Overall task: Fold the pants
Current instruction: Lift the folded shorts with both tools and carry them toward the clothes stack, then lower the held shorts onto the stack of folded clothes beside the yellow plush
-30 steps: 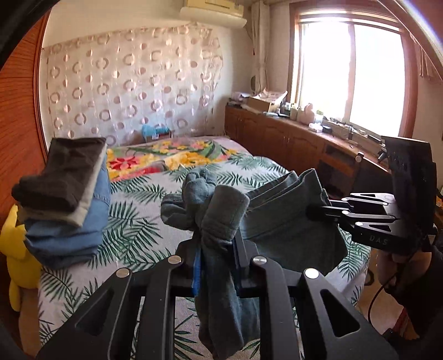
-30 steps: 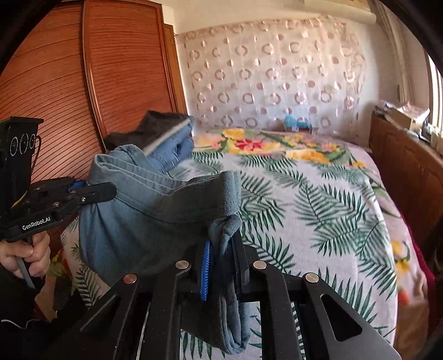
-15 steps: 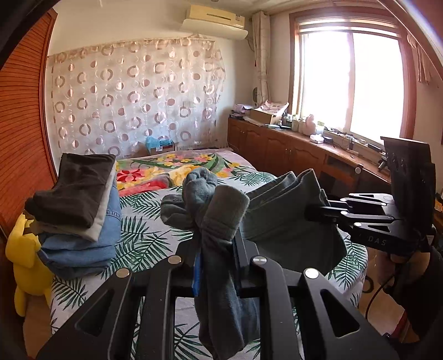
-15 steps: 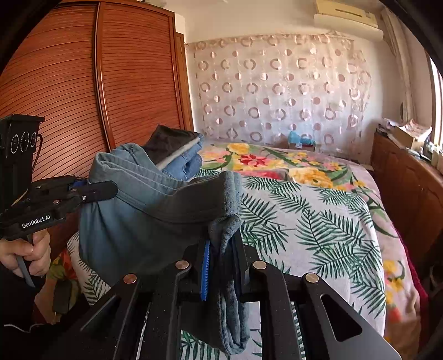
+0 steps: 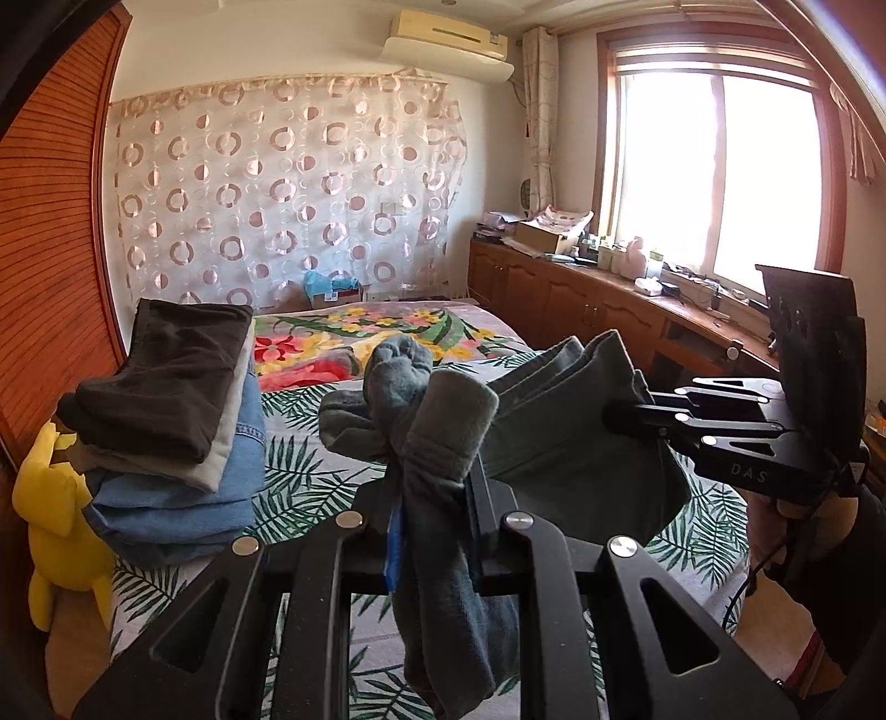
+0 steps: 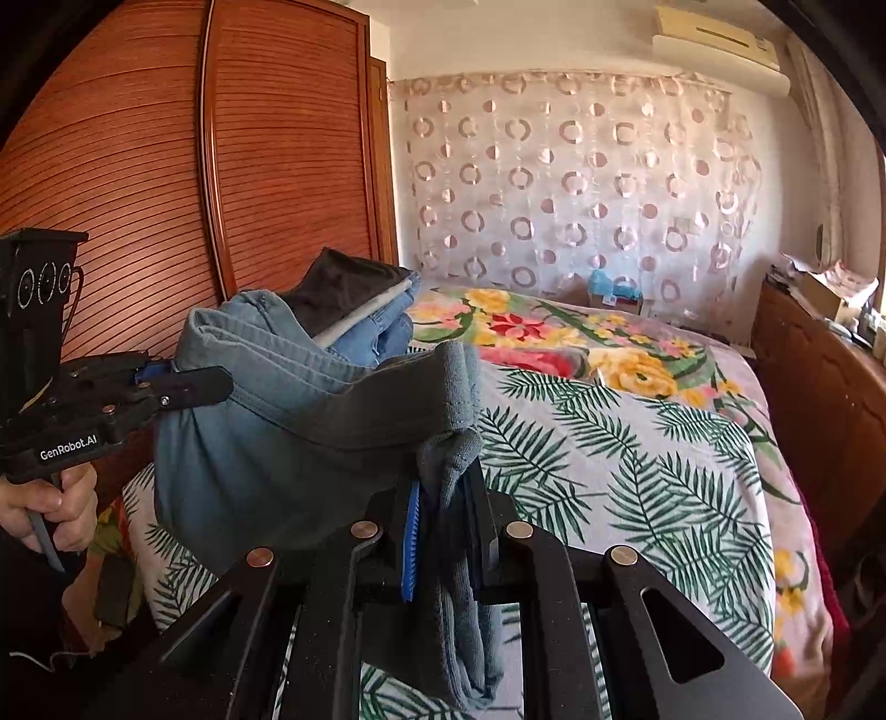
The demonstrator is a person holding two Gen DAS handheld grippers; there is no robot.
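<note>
Ahead of our claws we see a bed (image 6: 637,443) with a leaf and flower cover, and behind it a curtain with rings (image 5: 288,183) on the far wall under an air conditioner (image 5: 448,36). To the left stands a brown slatted wardrobe (image 6: 166,183). To the right a bright window (image 5: 714,171) lights a long wooden cabinet (image 5: 570,299).

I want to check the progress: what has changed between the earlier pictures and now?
Both grippers tilted a little upward, so more wall and ceiling show. The left gripper and right gripper stay shut on the grey-blue pants, hanging between them. The folded stack on the bed is unchanged.
</note>
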